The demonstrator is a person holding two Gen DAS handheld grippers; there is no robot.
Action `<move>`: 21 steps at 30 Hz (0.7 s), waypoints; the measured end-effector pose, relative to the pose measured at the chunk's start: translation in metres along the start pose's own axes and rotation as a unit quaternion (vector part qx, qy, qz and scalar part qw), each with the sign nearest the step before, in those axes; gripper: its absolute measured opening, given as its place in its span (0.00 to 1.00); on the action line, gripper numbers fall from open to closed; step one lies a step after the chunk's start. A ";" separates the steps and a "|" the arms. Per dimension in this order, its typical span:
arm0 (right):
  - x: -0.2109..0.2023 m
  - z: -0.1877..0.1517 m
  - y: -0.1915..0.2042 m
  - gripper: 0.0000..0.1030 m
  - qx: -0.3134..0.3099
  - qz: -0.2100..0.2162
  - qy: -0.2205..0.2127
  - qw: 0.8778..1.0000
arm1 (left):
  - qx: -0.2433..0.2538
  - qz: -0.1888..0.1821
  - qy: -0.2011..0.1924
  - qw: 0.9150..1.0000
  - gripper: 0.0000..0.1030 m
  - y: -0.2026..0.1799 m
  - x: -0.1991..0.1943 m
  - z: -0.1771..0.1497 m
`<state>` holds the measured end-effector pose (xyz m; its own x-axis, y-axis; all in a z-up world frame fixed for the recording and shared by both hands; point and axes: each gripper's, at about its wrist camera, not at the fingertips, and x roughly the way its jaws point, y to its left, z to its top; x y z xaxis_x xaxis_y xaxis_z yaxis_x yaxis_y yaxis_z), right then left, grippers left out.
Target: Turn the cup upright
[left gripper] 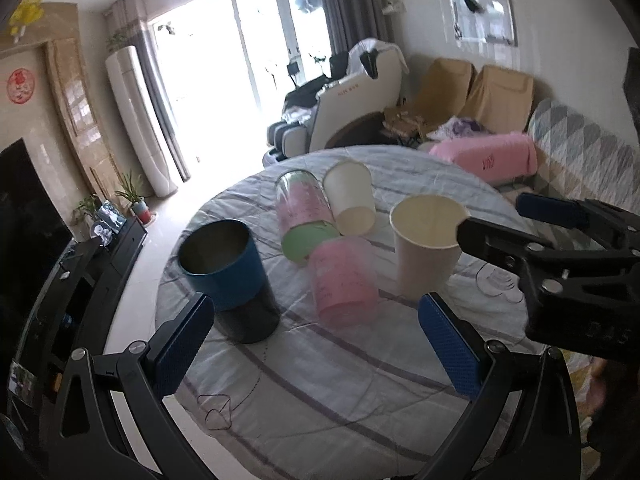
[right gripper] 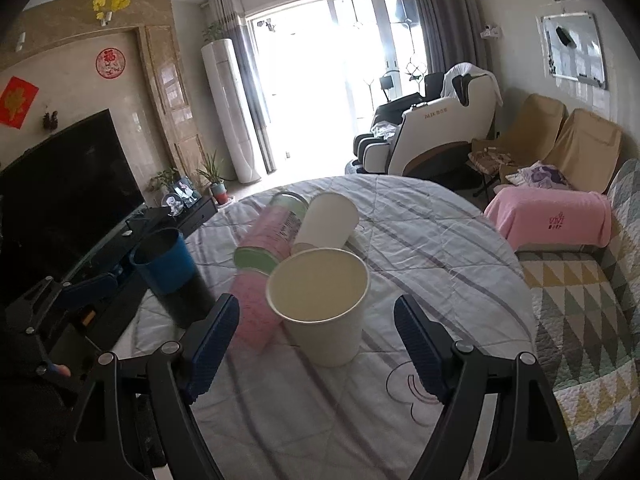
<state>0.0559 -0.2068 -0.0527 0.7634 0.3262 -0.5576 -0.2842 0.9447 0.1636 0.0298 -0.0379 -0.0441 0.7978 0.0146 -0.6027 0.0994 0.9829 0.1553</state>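
Two cups stand up already — the blue cup (left gripper: 228, 276) and near paper cup (right gripper: 320, 304). Both the left gripper (left gripper: 316, 344) and right gripper (right gripper: 316, 344) are wide apart, holding nothing. Next job, likely: grab the far paper cup (left gripper: 352, 200) lying on the table (left gripper: 340, 400).

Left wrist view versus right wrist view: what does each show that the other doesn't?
Only the left wrist view shows the right gripper beside the upright paper cup. Only the right wrist view shows the red wall poster. Both show the blue cup, the lying paper cup, the pink cups and both grippers open.
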 end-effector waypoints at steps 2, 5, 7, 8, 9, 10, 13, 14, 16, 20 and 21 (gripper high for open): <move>-0.012 0.003 0.009 0.79 -0.010 -0.005 0.000 1.000 | -0.013 0.004 -0.013 1.000 1.00 0.007 -0.010 -0.002; -0.027 0.006 0.021 0.79 -0.016 -0.013 -0.004 1.000 | -0.037 0.003 -0.032 0.999 1.00 0.017 -0.023 -0.003; -0.036 0.008 0.027 0.79 -0.018 -0.016 -0.008 1.000 | -0.051 0.000 -0.048 0.998 1.00 0.024 -0.034 -0.004; -0.041 0.008 0.032 0.79 -0.020 -0.015 -0.012 1.000 | -0.056 0.001 -0.055 0.997 1.00 0.027 -0.037 -0.005; -0.045 0.009 0.034 0.79 -0.022 -0.014 -0.017 1.000 | -0.061 0.001 -0.063 0.996 1.00 0.030 -0.042 -0.006; -0.050 0.009 0.038 0.79 -0.024 -0.016 -0.025 0.999 | -0.065 0.000 -0.070 0.995 1.00 0.033 -0.045 -0.007; -0.057 0.008 0.048 0.79 -0.034 -0.026 -0.044 0.998 | -0.082 -0.004 -0.096 0.992 1.00 0.039 -0.055 -0.010; -0.060 0.007 0.051 0.79 -0.035 -0.031 -0.058 0.997 | -0.085 -0.005 -0.101 0.991 1.00 0.041 -0.057 -0.011; -0.063 0.005 0.054 0.79 -0.034 -0.040 -0.072 0.996 | -0.091 -0.011 -0.113 0.989 1.00 0.045 -0.061 -0.014; -0.069 0.003 0.060 0.81 -0.028 -0.055 -0.109 0.992 | -0.096 -0.011 -0.136 0.986 1.00 0.050 -0.067 -0.017; -0.070 0.002 0.061 0.82 -0.028 -0.058 -0.115 0.991 | -0.095 -0.012 -0.140 0.985 1.00 0.050 -0.068 -0.017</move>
<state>-0.0140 -0.1717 -0.0015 0.9031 0.2197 -0.3689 -0.2130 0.9752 0.0595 -0.0293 0.0139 -0.0090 0.9322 -0.0339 -0.3603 0.0281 0.9994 -0.0214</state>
